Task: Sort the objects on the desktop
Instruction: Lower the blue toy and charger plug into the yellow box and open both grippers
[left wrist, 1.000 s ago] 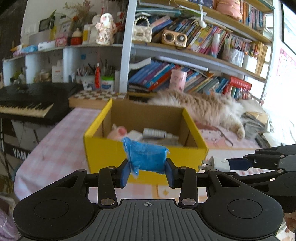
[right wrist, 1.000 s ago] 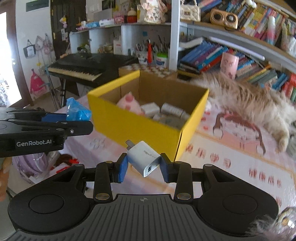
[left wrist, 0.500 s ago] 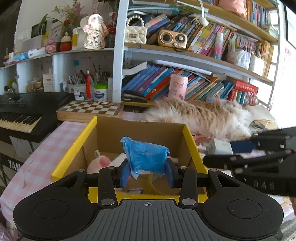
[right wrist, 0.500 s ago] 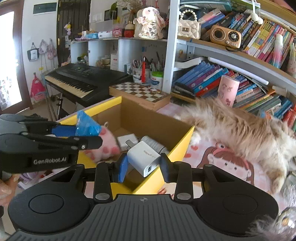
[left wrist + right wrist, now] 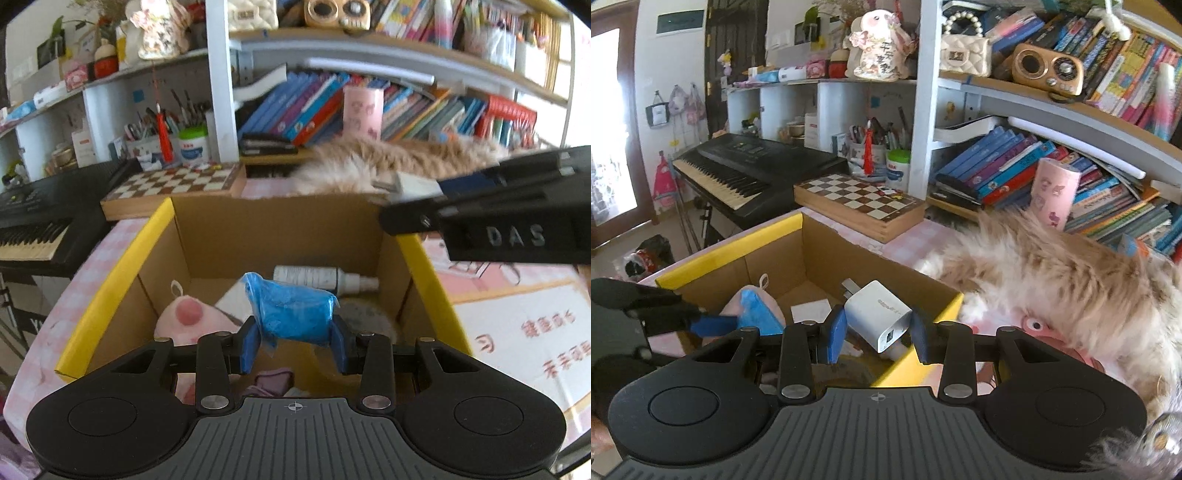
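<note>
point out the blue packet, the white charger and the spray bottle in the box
blue packet (image 5: pixel 295 314), left wrist view, middle of its crinkled wrap
white charger (image 5: pixel 877 314), right wrist view, its printed side face
spray bottle (image 5: pixel 314 277), left wrist view, its white body

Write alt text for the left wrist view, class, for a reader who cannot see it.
The left tongs grip a crumpled blue packet above an open yellow cardboard box holding a pink plush toy and a white bottle. The right tongs enter from the right with a white charger, before bookshelves.
</note>
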Action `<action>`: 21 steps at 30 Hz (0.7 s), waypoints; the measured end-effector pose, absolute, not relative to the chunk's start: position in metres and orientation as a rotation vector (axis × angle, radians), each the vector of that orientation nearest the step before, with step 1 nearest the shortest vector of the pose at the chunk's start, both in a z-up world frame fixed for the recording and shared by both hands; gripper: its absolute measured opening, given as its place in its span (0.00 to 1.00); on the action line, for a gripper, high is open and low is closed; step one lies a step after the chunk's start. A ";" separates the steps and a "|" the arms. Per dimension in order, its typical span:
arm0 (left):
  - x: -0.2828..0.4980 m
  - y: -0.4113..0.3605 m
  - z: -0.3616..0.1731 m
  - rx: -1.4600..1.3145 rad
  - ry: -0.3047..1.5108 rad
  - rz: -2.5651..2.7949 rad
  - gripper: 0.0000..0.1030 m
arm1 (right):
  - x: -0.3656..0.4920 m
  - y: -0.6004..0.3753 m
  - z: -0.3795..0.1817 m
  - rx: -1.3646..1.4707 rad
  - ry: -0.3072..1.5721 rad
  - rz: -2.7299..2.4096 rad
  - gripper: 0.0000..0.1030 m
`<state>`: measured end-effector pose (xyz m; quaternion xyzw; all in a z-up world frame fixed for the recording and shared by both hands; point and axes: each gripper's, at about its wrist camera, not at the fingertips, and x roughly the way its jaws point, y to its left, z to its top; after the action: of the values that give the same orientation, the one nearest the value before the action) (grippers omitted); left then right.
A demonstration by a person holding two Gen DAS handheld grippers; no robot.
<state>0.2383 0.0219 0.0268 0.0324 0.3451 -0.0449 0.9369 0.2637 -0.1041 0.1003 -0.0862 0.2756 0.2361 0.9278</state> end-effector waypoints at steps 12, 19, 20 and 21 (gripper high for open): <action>0.261 0.017 0.011 0.068 0.799 -0.077 0.40 | 0.313 -0.084 0.084 -0.219 0.627 0.603 0.33; 0.264 0.015 0.008 0.097 0.812 -0.032 0.77 | 0.327 -0.075 0.075 -0.257 0.652 0.645 0.33; 0.264 0.014 0.008 0.103 0.814 -0.026 0.78 | 0.330 -0.073 0.074 -0.263 0.658 0.648 0.33; 0.263 0.014 0.009 0.108 0.813 -0.022 0.79 | 0.332 -0.072 0.072 -0.268 0.663 0.651 0.33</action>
<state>0.2632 0.0142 0.0088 0.0524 0.3951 -0.0106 0.9171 0.3318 -0.0719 0.0724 -0.1290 0.3185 0.3128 0.8854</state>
